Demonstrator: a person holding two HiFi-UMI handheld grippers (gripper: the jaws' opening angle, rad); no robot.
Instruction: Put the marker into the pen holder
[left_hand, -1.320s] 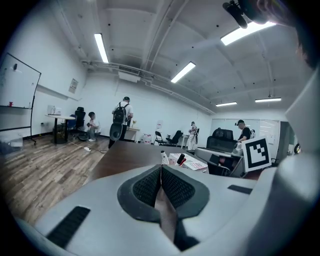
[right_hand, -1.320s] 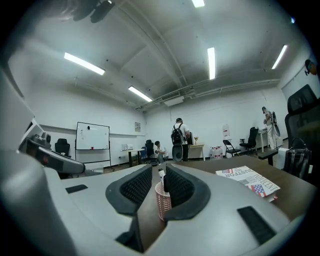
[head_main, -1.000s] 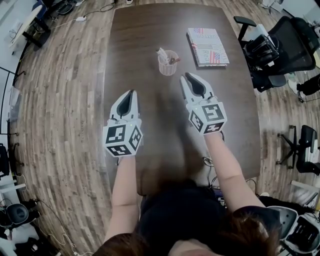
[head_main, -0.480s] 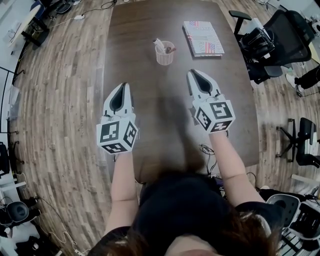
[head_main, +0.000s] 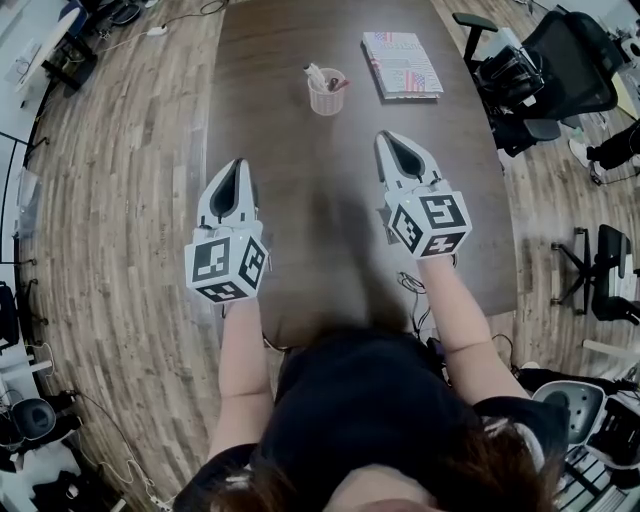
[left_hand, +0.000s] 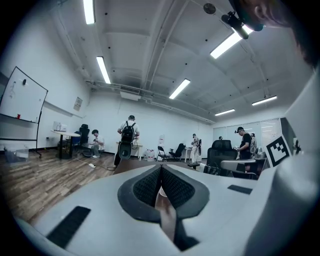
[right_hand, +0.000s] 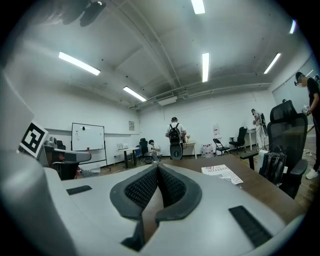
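Left gripper (head_main: 238, 165) and right gripper (head_main: 386, 138) closed, empty, over dark table (head_main: 270, 120); pen holder (head_main: 325, 95), book (head_main: 402, 65) at far end; wood floor (head_main: 120, 200) around.

Pen holder (head_main: 326, 97) contents too small to tell, table (head_main: 300, 170) far edge cut off

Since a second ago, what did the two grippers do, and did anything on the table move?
The right gripper pulled back from the pen holder toward the person, and its open jaws closed on nothing. The left gripper drew back a little too, shut throughout. The marker stayed in the pen holder, the book beside it on the table.
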